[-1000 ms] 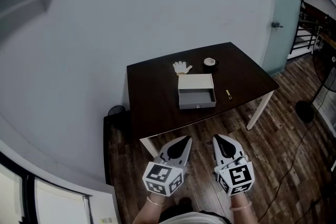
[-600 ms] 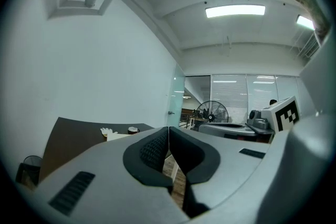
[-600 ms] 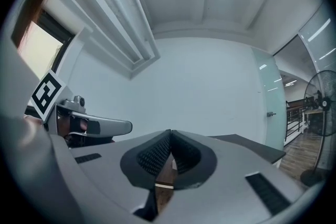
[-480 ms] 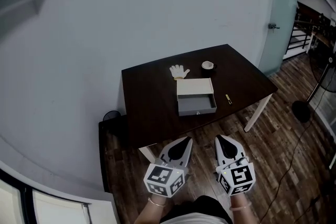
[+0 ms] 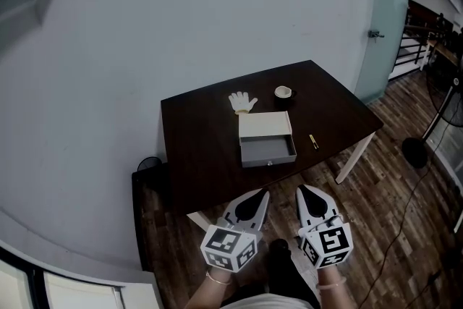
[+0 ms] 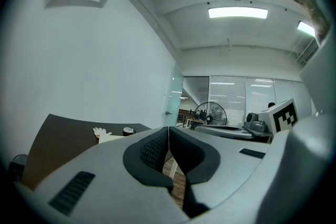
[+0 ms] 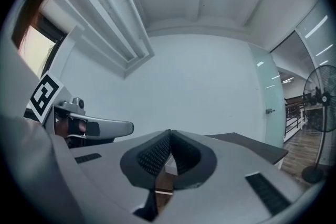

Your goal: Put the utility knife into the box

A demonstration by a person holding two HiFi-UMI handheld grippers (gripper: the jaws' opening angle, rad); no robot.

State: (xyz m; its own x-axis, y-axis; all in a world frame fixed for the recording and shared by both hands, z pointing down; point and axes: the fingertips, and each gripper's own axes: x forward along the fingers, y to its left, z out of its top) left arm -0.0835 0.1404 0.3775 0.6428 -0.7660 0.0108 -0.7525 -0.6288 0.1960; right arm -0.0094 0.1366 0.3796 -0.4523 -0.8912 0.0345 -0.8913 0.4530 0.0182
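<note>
Dark brown table (image 5: 195, 145), grey box (image 5: 268, 151), white glove (image 5: 242, 102), yellowish utility knife (image 5: 314, 141)

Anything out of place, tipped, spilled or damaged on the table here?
Nothing stands out. The box sits flat and open on the table, the utility knife lies apart to its right, and a glove and a small roll lie behind it. The left gripper and right gripper are shut, empty, short of the table.

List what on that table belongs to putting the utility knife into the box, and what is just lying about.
For the job:
- utility knife, on the table to the right of the box
- box, open and empty

Lying about:
- white glove, behind the box
- small round item, perhaps a tape roll, beside the glove
</note>
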